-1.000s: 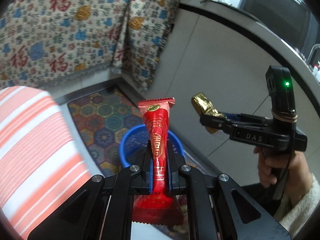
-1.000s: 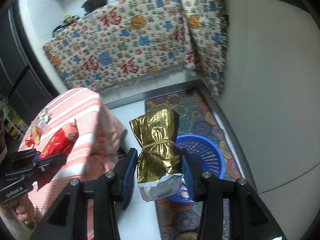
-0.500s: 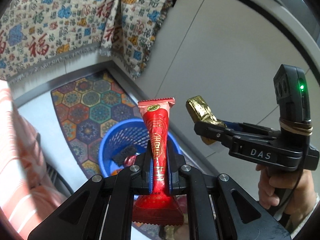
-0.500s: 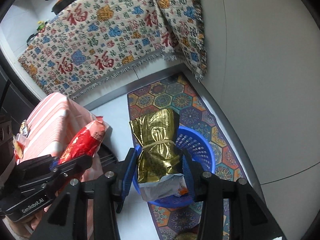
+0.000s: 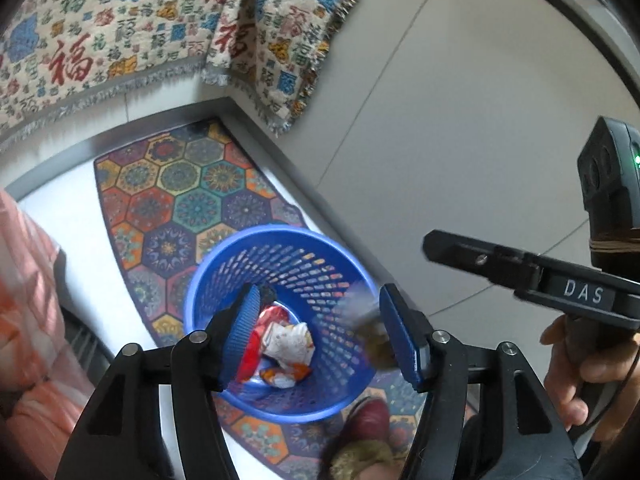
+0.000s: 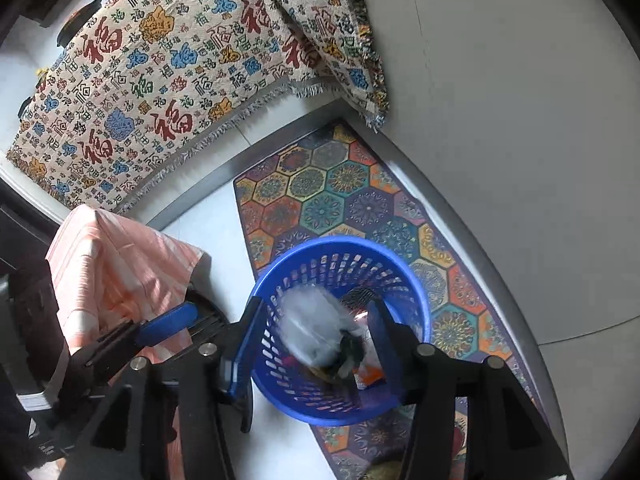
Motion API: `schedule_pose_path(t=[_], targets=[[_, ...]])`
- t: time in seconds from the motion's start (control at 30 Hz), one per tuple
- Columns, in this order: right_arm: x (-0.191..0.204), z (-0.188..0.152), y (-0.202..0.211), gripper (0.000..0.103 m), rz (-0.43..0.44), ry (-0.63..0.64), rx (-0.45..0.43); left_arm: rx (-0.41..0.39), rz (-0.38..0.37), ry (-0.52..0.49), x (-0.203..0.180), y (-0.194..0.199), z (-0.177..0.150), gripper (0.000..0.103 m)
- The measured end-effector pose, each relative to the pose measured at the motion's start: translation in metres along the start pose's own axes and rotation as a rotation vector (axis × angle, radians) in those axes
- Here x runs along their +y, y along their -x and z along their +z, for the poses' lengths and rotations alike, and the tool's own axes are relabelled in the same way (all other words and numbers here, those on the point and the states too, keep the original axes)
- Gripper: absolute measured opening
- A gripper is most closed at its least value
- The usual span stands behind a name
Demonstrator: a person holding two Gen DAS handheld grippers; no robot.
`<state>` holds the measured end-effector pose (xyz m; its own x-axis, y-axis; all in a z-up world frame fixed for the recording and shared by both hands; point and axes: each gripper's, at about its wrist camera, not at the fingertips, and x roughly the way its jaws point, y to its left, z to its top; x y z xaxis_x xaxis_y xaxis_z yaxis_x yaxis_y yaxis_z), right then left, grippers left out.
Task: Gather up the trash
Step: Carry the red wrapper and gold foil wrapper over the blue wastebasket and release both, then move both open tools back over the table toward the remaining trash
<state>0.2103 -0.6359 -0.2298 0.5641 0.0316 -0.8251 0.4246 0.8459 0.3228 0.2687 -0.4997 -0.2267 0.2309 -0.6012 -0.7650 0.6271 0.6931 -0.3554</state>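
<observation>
Two drops: both grippers hang over the blue basket (image 5: 280, 320), each letting go of a wrapper.
Basket: it stands on the patterned mat (image 5: 172, 184) by the grey wall, with crumpled wrappers (image 5: 286, 344) already lying at its bottom.
Falling piece, right: a blurred, pale and dark wrapper (image 6: 316, 336) shows between the right gripper's fingers, inside the basket's rim, touching neither pad as far as the blur allows.
Falling piece, left: a brownish smear (image 5: 372, 340) sits against the basket's inner wall, just beside one blue pad; too blurred to name.
Left gripper (image 5: 316, 336): jaws opening, nothing clamped between the pads.
Right gripper (image 6: 308, 344): jaws opening, wrapper loose between them.
Hand: a person's hand (image 5: 580, 364) grips the right tool's handle, seen at the edge of the left view.
Doing it well: I judge both tools should stay centred over the opening until each piece is clear of the pads; pulling away early could flick a light wrapper over the rim.
Risk: a foil piece may cling to a ribbed pad.
Surroundings: a striped peach cloth (image 6: 116, 264) drapes beside the basket; a character-print cloth (image 6: 168, 64) hangs behind.
</observation>
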Motion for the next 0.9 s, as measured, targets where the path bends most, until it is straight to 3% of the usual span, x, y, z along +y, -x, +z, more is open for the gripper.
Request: schedule_pose_path(t=[0.13, 0.3, 0.5, 0.67, 0.9], targets=[[0.006, 0.003, 0.016, 0.054, -0.021, 0.034, -0.069, -0.052, 0.019, 0.003, -0.001, 0.032, 0.003, 0.070], [0.038, 0.003, 0.047, 0.054, -0.058, 0.138, -0.203, -0.122, 0.046, -0.011, 0.000, 0.103, -0.003, 0.078], [0.116, -0.021, 0.081, 0.054, -0.047, 0.319, -0.353, -0.195, 0.160, -0.009, 0.041, 0.199, -0.050, 0.087], [0.200, -0.059, 0.084, 0.054, 0.054, 0.438, -0.352, -0.180, 0.345, 0.077, 0.115, 0.257, -0.110, 0.087], [0.342, -0.133, 0.045, 0.054, 0.243, 0.644, -0.163, -0.149, 0.583, 0.187, 0.215, 0.310, -0.175, 0.087]])
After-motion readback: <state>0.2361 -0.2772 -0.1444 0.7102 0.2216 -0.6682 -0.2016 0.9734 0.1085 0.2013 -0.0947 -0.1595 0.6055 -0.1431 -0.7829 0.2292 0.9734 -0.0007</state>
